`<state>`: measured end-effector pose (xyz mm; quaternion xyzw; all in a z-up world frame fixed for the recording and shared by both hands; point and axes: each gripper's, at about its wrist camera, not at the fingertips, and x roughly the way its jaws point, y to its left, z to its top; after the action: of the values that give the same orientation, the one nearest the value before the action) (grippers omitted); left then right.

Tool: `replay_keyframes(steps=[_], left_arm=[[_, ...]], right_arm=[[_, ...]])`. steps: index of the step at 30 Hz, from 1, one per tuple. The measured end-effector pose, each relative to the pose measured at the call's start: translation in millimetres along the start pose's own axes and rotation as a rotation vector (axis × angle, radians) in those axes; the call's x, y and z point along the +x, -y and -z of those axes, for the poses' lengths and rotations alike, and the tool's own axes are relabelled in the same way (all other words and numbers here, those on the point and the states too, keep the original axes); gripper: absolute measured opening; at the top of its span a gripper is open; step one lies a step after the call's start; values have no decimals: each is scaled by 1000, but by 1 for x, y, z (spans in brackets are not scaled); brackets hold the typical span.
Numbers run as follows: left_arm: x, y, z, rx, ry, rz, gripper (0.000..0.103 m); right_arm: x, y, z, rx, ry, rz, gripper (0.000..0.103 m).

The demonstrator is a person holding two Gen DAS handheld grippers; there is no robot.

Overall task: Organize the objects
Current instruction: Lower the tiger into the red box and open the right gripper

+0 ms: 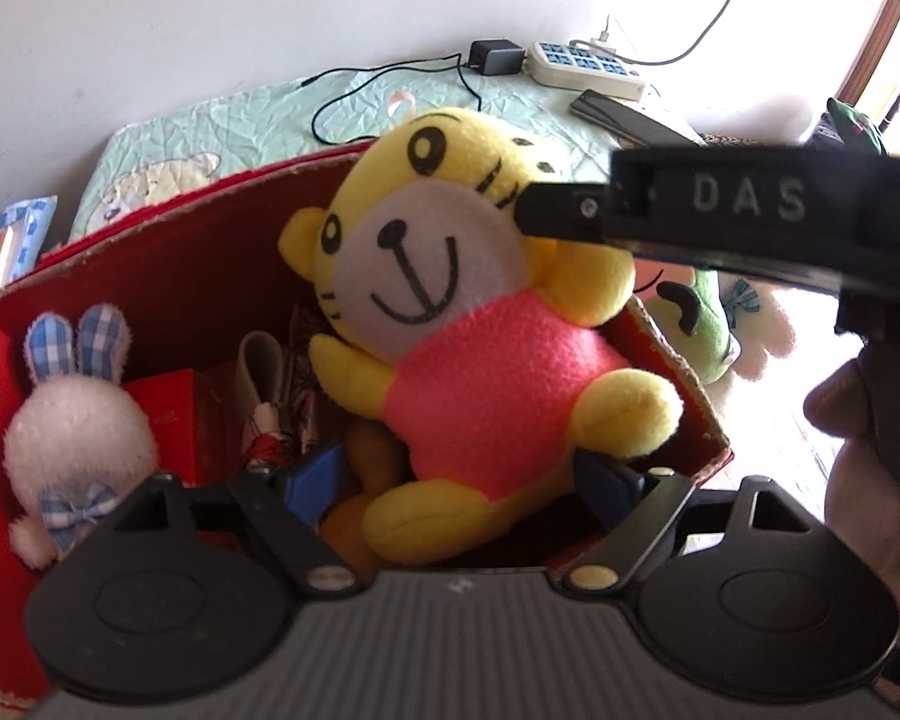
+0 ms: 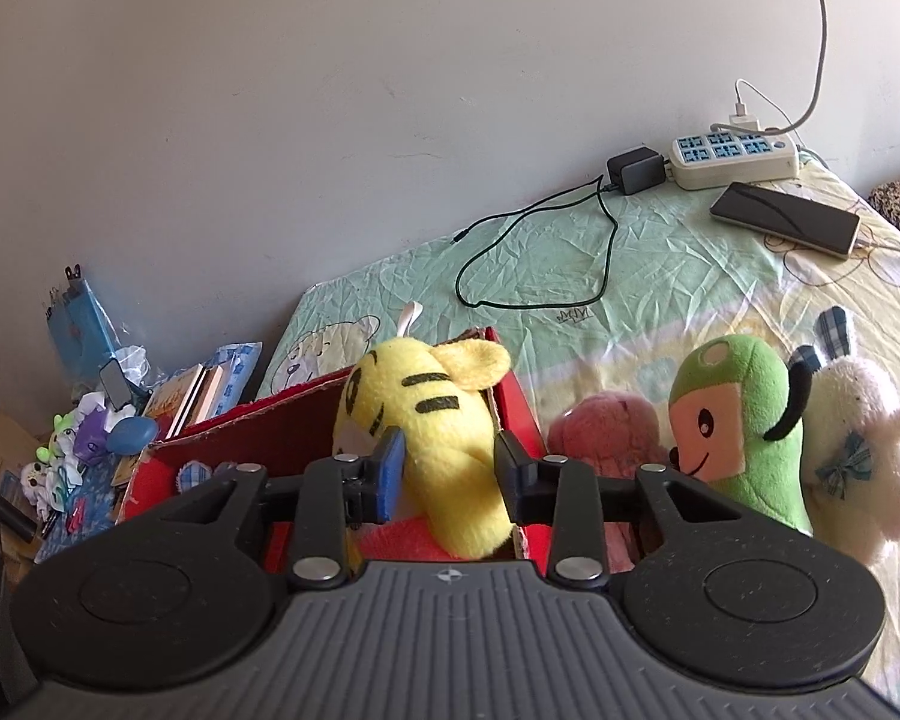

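Observation:
A yellow tiger plush point(image 1: 450, 324) in a pink shirt lies across the near right corner of a red cardboard box point(image 1: 168, 252). My left gripper point(image 1: 468, 480) is open, its fingers either side of the plush's lower body. My right gripper point(image 2: 450, 468) is closed on the tiger's head point(image 2: 444, 438); one of its fingers point(image 1: 564, 216) shows against the tiger's cheek in the left wrist view. A white bunny plush point(image 1: 72, 420) with blue checked ears sits in the box at the left.
Beside the box on the bed stand a pink plush point(image 2: 606, 438), a green plush point(image 2: 744, 420) and a white bunny point(image 2: 858, 438). A power strip point(image 2: 738, 156), charger with cable point(image 2: 633, 171) and phone point(image 2: 786, 219) lie near the wall. Clutter point(image 2: 90, 420) lies left of the bed.

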<state>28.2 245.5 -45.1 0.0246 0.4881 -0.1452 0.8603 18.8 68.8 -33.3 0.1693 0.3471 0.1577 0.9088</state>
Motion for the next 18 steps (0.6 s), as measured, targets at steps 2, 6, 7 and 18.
replay_keyframes(steps=[2,6,7,18], left_arm=[[-2,1,0,0,0,-12,85],[-4,3,0,-3,4,-42,85],[-5,4,1,-6,6,-48,85],[-17,17,4,-15,32,-154,86]], right_arm=[[-3,2,2,8,2,0,35],[-8,5,5,15,3,-7,35],[-10,6,6,12,2,-9,35],[-23,14,12,-1,-30,-28,39]])
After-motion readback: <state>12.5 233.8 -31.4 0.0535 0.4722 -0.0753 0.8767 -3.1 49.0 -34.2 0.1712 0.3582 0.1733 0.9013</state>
